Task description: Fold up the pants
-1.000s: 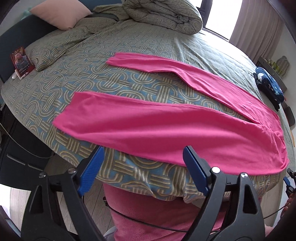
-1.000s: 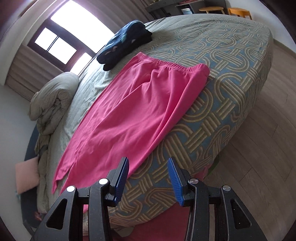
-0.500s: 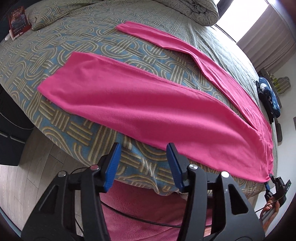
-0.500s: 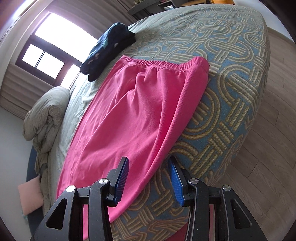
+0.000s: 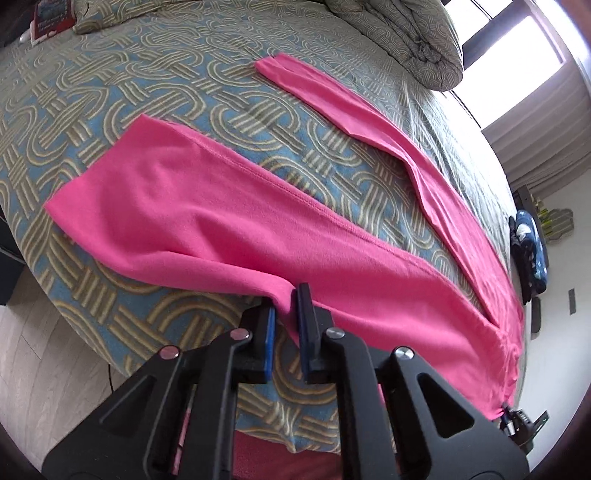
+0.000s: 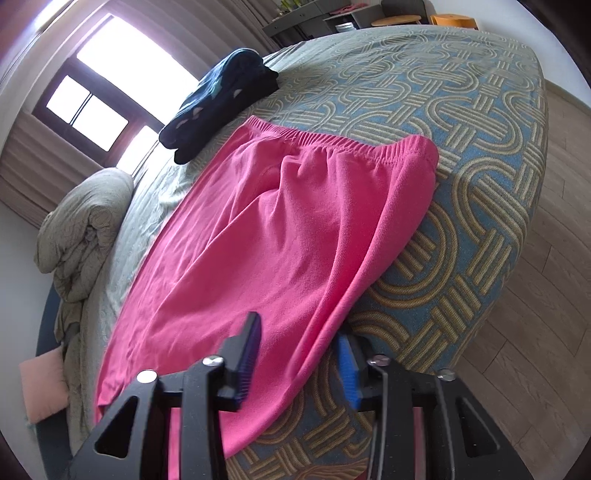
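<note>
Left gripper (image 5: pixel 283 325) fingers are closing, blue pads nearly together with the near edge of the pink pants (image 5: pixel 229 221) pinched up between them, fabric pulled into a small ridge at the pad tips; right gripper (image 6: pixel 299 360) fingers are closing too, motion-blurred, the pants' side edge runs between the two blue pads but in this frame the pads stand apart from the cloth with a visible gap, so no clear pinch there. Pants lie flat on the patterned bedspread (image 5: pixel 110 92), spread along the near edge of the bed, two legs splayed in a V: near leg wide and flat toward the left of the left wrist view, far leg thinner and angled off toward the rolled duvet (image 5: pixel 406 33). In the right wrist view the elastic waistband (image 6: pixel 343 146) sits near the bed corner, its right end drooping slightly over the side, and the hip portion hangs a little over the bed edge above the wood floor (image 6: pixel 535 314). Folded dark blue garment (image 6: pixel 221 103) sits on the bed just beyond the waistband, not touching it. Pink pillow (image 6: pixel 38 387) at the far end of the bed, low left in the right view. Bright window (image 6: pixel 110 85) with curtains behind the bed. The right gripper shows small at the lower right of the left wrist view, at the waist end of the pants
</note>
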`<state>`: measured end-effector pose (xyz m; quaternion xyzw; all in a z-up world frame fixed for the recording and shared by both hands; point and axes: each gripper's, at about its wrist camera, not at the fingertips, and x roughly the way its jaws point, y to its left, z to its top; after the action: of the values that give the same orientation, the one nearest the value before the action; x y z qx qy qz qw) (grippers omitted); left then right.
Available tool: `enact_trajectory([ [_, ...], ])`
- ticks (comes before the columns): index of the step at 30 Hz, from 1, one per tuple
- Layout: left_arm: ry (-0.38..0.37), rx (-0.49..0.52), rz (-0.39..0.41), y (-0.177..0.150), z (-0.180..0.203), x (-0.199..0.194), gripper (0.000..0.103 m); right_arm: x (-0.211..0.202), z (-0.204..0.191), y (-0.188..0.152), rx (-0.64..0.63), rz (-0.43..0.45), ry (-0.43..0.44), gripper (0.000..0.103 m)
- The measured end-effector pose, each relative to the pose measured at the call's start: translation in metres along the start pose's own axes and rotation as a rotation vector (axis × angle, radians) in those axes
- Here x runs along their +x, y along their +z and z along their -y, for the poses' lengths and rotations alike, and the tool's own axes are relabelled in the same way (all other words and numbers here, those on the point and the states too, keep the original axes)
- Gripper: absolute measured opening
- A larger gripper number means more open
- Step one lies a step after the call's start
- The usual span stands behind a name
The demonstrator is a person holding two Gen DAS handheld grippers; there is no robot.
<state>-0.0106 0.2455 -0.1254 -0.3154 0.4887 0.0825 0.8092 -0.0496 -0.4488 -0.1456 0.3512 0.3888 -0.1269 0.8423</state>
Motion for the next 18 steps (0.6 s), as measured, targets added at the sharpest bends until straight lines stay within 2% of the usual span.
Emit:
enact_trajectory([
  [1,-0.008,-0.006,0.000,0.001,-0.001,-0.002,0.009,0.001,-0.001,0.001,-0.014,0.000,-0.014,0.006],
  [5,-0.010,0.026,0.020,0.000,0.004,-0.013,0.008,-0.004,0.002,0.003,0.020,0.013,0.015,0.004],
  [9,-0.019,0.057,0.063,0.007,0.016,-0.026,0.008,-0.014,-0.008,0.009,-0.008,0.046,0.043,0.004],
  [14,0.010,0.140,0.136,0.016,0.041,-0.042,0.008,-0.026,-0.025,0.019,-0.043,0.094,0.081,0.004],
  [18,0.021,0.165,0.167,0.032,0.056,-0.045,0.008,-0.033,-0.042,0.035,-0.050,0.138,0.140,0.003],
])
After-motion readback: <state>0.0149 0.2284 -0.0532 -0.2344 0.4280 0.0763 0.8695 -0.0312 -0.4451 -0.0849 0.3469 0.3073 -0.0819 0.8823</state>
